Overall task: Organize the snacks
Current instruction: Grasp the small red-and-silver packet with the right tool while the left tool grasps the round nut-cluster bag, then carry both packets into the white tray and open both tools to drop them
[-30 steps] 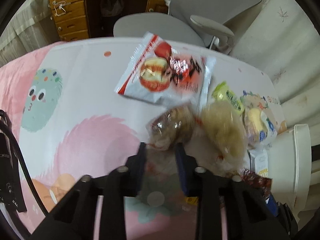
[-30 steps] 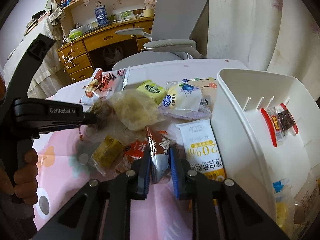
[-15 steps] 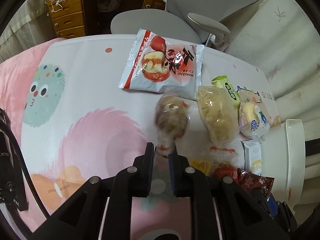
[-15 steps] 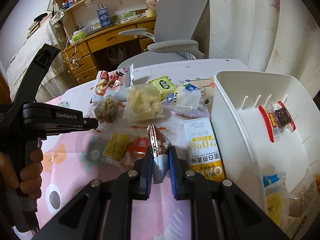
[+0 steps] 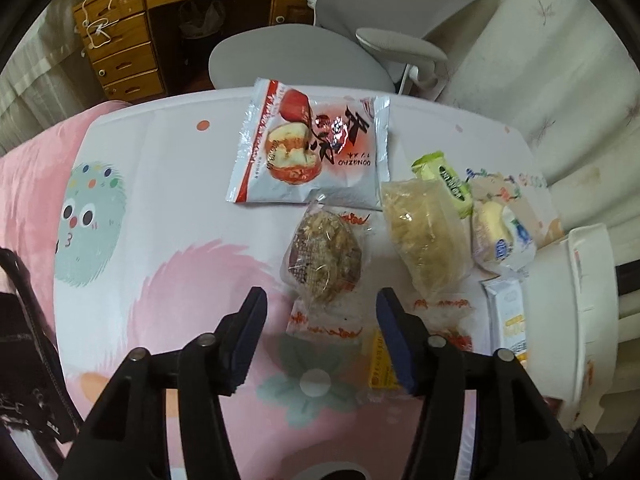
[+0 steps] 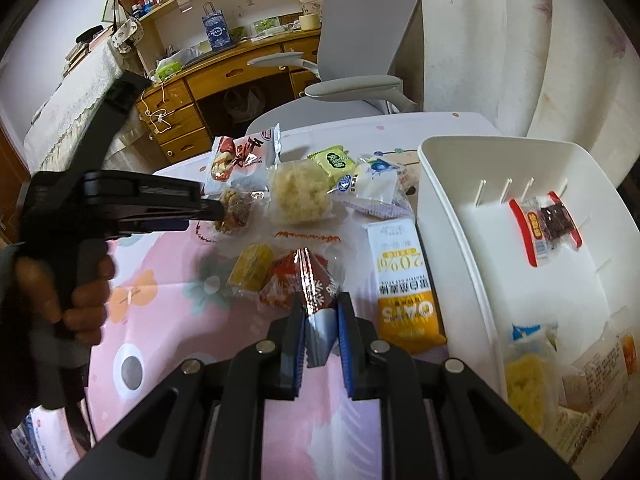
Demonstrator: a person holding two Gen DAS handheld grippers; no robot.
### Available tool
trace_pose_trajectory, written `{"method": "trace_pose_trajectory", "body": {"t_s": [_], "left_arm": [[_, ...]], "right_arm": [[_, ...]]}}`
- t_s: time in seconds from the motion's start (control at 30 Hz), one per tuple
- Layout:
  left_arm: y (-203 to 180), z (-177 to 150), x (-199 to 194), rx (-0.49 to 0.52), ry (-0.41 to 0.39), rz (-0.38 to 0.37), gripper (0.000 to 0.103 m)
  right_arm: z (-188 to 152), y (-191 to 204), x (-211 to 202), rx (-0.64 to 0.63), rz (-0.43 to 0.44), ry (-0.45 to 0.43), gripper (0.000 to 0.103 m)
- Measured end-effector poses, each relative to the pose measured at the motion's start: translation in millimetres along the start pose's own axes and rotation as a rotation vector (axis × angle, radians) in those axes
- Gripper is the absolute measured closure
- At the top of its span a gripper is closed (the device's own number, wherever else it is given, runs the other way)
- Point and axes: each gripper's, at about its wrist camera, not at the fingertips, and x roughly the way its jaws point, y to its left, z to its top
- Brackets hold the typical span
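Left tool spread wide, holding nothing | right tool clenched on red packet

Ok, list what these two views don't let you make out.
- Yellow packet, left wrist view: partly hidden behind the open left gripper.
- Red snowflake packet, right wrist view: lower end covered by the right gripper clamping it.
- White bin: near contents cut off by the frame edge.
- Oat bar: small print unreadable.
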Motion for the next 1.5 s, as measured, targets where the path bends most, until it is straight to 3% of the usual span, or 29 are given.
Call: {"method": "trace_pose_trajectory", "body": {"t_s": [0.13, 0.57, 0.63, 0.7, 0.83, 1.1, 1.5], "left_arm": [[-3.6, 5.0, 11.6, 0.020, -0.005, 0.034, 0.041], [-5.0, 16.4, 39.4, 0.013, -0.044, 0.062, 0.040], [-7.7, 16.7, 40.4, 0.027, -0.048, 0.071, 0.045], [-9.5, 16.6, 39.7, 0.032, -0.060, 0.071, 0.058], [-10.4, 15.4, 39.4, 0.033, -0.056, 0.075, 0.058], [-4.9, -1.7, 21.8, 0.042, -0.031, 0.098, 0.060], [0.6, -68.3, -48.5, 0.053, -0.032, 0.064, 0.060]], "right_arm": [[-5.1, 2.5, -6.4, -0.017, 0.000, 0.004, 0.089], [-14.0, -4.2, -5.9, -0.007, -0.041, 0.032, 0.089], [-13.8, -4.6, -6.7, -0.004, -0.050, 0.035, 0.089], [-13.5, -4.7, -8.0, -0.001, -0.058, 0.035, 0.089], [-14.3, -3.5, -12.0, 0.004, -0.071, 0.035, 0.089], [-20.1, 2.6, -30.6, 0.007, -0.083, 0.016, 0.089], [-42.8, 19.2, -84.0, 0.011, -0.082, -0.060, 0.089]]}}
